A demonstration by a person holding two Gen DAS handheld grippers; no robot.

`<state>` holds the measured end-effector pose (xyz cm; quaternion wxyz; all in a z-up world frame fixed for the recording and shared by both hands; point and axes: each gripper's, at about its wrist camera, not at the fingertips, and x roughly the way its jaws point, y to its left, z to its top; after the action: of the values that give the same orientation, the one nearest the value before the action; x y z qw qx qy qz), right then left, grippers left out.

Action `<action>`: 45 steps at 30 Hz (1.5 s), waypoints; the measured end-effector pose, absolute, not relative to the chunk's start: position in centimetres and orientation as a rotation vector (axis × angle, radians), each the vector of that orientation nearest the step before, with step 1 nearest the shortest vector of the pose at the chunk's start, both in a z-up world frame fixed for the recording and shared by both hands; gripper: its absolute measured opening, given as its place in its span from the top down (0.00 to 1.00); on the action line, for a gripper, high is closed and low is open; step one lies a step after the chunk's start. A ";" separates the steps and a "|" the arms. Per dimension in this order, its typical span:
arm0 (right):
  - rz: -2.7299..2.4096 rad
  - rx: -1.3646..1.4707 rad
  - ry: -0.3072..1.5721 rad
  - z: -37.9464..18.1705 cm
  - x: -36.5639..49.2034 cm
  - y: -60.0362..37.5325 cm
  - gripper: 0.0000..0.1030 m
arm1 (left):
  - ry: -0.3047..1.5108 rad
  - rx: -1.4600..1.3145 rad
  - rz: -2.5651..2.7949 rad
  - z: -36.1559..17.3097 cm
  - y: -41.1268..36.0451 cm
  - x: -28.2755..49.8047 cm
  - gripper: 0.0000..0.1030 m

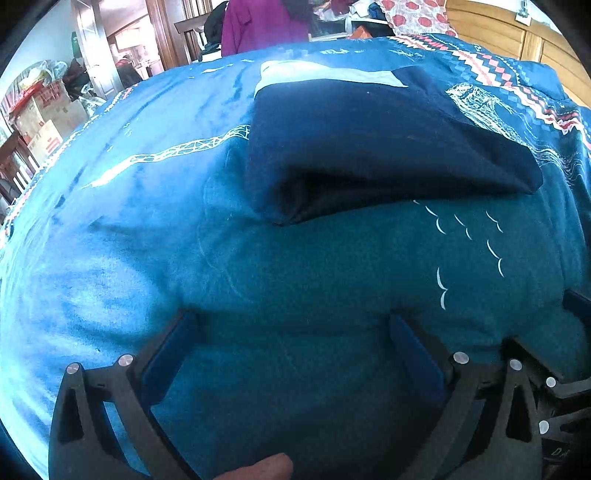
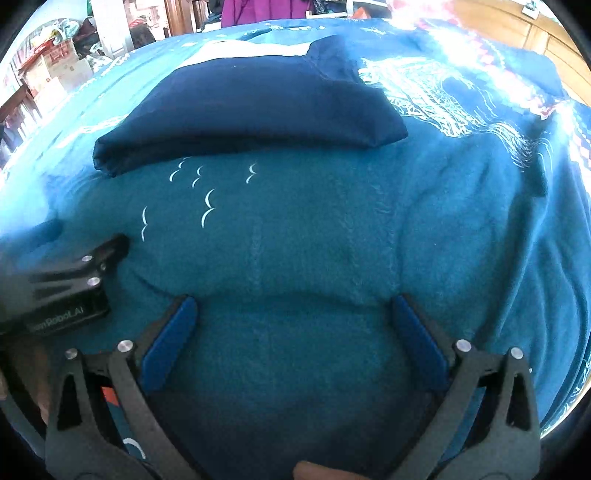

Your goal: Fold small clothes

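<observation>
My left jaws (image 1: 293, 354) stand wide apart with nothing between them but the teal bedspread (image 1: 129, 258), their blue pads hovering low over the cloth. My right jaws (image 2: 295, 336) are likewise spread open and empty, over the same teal cloth. In the right wrist view my left gripper's black body shows at the left edge, close beside my right one, its tip resting on or just above the bedspread; I cannot tell which.

Ahead of both jaws, near but not touching them, lies the dark navy garment (image 1: 388, 147), folded into a thick bundle on the bed. Its near edge is a rounded fold, and at the left end of that edge the layers gape a little, showing a dark hollow. In the right wrist view the same garment (image 2: 251, 107) stretches across the middle of the bed, with a smaller flap rising at its far right corner. A pale patch (image 1: 325, 74) shows just behind it.

White curved bird marks (image 2: 199, 192) are printed on the bedspread between the garment and my jaws. A red-and-white zigzag border (image 1: 491, 70) runs along the far right side. Beyond the bed are cardboard boxes (image 1: 48, 122) and a purple garment (image 1: 262, 26).
</observation>
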<state>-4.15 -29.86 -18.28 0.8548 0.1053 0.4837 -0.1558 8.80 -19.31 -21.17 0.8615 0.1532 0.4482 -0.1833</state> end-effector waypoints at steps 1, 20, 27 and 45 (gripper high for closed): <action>-0.330 0.228 1.018 -18.3 -4.1 -29.9 0.00 | 0.941 0.320 -0.385 -21.2 -19.3 8.8 0.00; -0.327 0.218 1.048 -16.4 -4.2 -30.1 0.00 | 0.941 0.323 -0.368 -16.2 -19.6 9.7 0.00; -0.364 0.161 0.856 -7.0 -6.3 -29.7 0.00 | 0.744 0.212 -0.397 -4.4 -18.6 7.1 0.00; -0.376 0.099 0.618 6.7 -8.9 -26.8 0.00 | 0.519 0.149 -0.381 9.7 -14.5 -0.8 0.00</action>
<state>-8.92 -26.77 6.68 0.9341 0.0485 0.3023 -0.1836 -0.83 -14.48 9.68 0.9459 0.0732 0.2547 -0.1870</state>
